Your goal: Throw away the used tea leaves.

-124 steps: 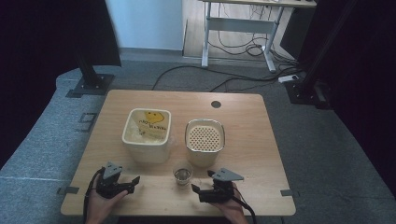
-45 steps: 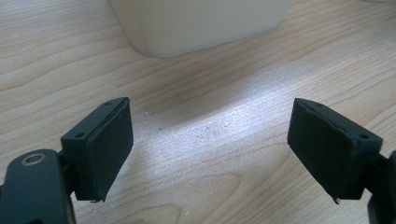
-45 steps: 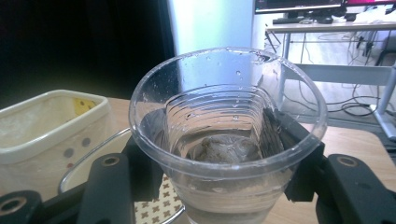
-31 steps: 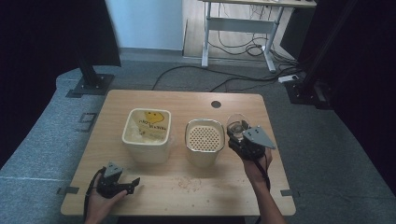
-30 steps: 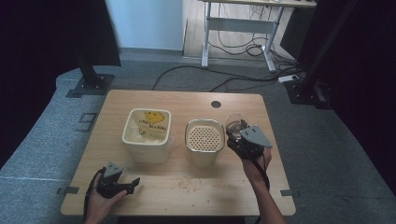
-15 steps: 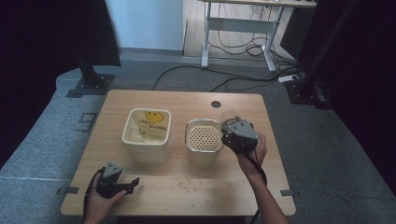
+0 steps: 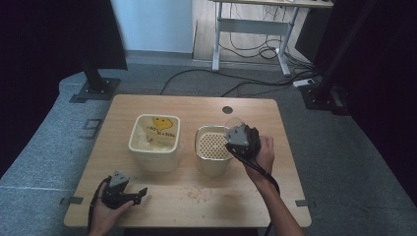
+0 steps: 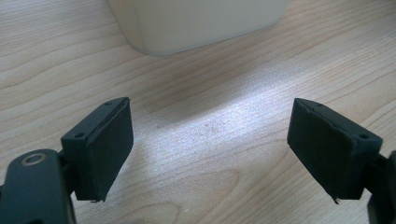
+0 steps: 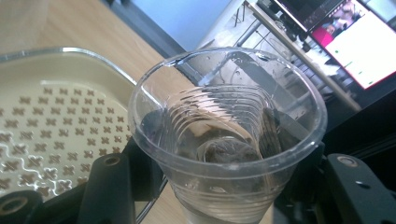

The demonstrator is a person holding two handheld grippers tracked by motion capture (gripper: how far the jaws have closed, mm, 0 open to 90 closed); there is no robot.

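Observation:
My right gripper [image 7: 240, 138] is shut on a clear ribbed plastic cup [image 7: 232, 123] and holds it at the right rim of a cream container with a perforated strainer insert [image 7: 211, 145]. In the right gripper view the cup [image 9: 227, 135] sits between my jaws with its mouth toward the camera, the strainer [image 9: 46, 126] to its left. What lies in the cup's bottom is unclear. My left gripper [image 7: 139, 192] rests on the table near the front left edge. Its jaws stand wide open over bare wood [image 8: 210, 154].
A cream tub [image 7: 154, 142] with a yellow printed bag in it stands left of the strainer container; its base [image 8: 196, 23] shows ahead of my left gripper. Scattered crumbs [image 7: 199, 193] lie on the wooden table [image 7: 275, 187] at front centre. A cable hole [image 7: 227, 110] is near the far edge.
My right gripper took the cup from the table's front centre, carried it up to the right of the strainer container, then swung it left over the rim. My left gripper stayed put.

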